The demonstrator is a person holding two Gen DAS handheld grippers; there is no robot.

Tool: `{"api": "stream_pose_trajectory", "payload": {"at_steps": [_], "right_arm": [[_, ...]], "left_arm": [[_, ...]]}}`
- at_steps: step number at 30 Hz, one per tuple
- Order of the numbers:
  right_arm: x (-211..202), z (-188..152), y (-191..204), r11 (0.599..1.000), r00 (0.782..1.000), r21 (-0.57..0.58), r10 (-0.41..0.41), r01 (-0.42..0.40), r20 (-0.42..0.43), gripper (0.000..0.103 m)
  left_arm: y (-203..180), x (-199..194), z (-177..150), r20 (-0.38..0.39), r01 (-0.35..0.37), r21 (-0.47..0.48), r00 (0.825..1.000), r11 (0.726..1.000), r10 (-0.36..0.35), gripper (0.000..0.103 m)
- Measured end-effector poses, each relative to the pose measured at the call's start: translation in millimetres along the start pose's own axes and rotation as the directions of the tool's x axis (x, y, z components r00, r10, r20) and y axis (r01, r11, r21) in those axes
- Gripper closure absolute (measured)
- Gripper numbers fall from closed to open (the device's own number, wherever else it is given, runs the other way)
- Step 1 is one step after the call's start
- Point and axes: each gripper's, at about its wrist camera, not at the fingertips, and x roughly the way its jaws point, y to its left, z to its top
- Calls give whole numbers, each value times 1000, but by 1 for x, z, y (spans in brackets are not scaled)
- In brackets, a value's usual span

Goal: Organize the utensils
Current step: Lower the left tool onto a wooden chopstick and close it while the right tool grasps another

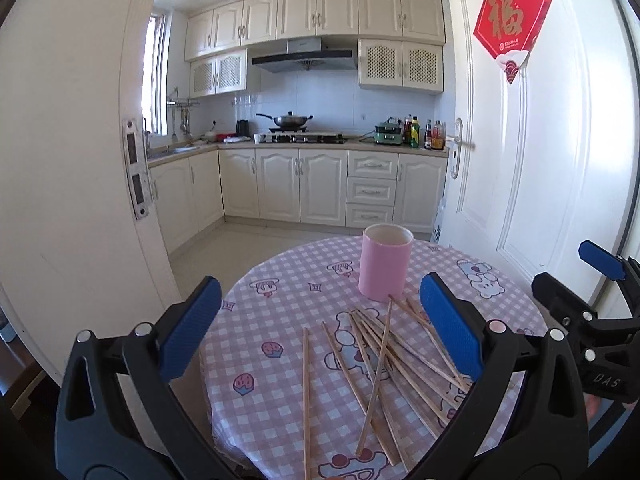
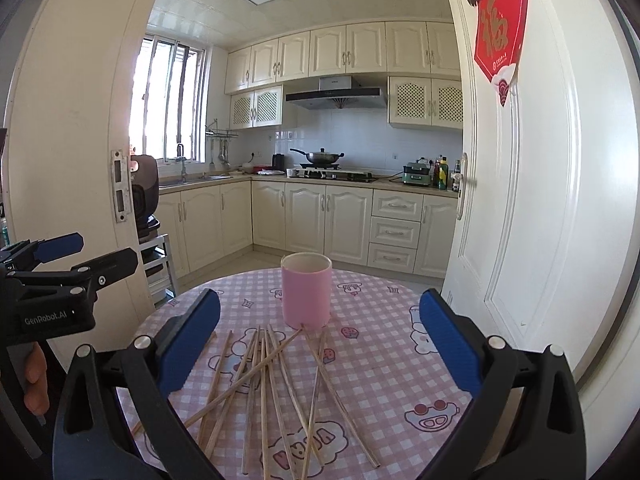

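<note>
So there's a loose pile of wooden chopsticks (image 2: 276, 392) scattered on the round bench (image 2: 384, 364), criss-crossing each other, with one stick lying on its own off to the left side of the pile in the left wrist view. Right behind them stands a pink cup (image 2: 306, 291), upright, mouth open, and a couple of stick tips reach right up to its base. The bench has a pink checked cloth with little cartoon animals printed on it.

The left gripper (image 1: 320, 340) hangs above the pile with its blue pads spread wide, nothing between them. The right gripper (image 2: 320, 344) is the same deal: pads wide apart, empty, above the near edge of the bench with the sticks showing in the gap. Each gripper pokes into the other's view from the side, and a bit of hand (image 2: 36, 376) shows on the left one's handle.

Behind it all is a doorway into a kitchen with cream cabinets (image 1: 304, 184), a wok (image 1: 290, 121) on the stove, and a white door (image 1: 540, 140) with a red paper decoration (image 1: 510, 24).
</note>
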Motion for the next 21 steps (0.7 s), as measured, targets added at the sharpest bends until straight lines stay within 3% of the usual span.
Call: {"api": "stream_pose_trajectory", "payload": {"at_steps": [3,7,9,14,16,18,21], "right_arm": [[17,-6,-9,1000,999,10,-14,14,-47,7],[43,-22,-20,999,990,25,-17,21,-139,8],[57,-30,-24,999,982,32,-13,19,-190,18],[89,-47,-28,999,948,36,25,-14,-317,36],[101,-52,-28,999,931,39,47,-35,-363,45],[109,-54,-30,997,916,44,71,-58,-394,48],[122,-57,-34,996,895,43,90,-80,-437,51]], "left_arm": [[14,29,-8,-101,-12,-19,995,1000,10,6],[34,67,-25,-235,-65,-17,970,998,59,9],[42,86,-33,-298,-57,-36,954,998,44,15],[45,124,-56,-424,-14,-54,906,998,-11,30],[42,140,-65,-483,-4,-43,876,999,-17,42],[40,155,-69,-520,9,-39,854,999,-28,53],[37,175,-77,-573,20,-21,819,1000,-28,57]]}}
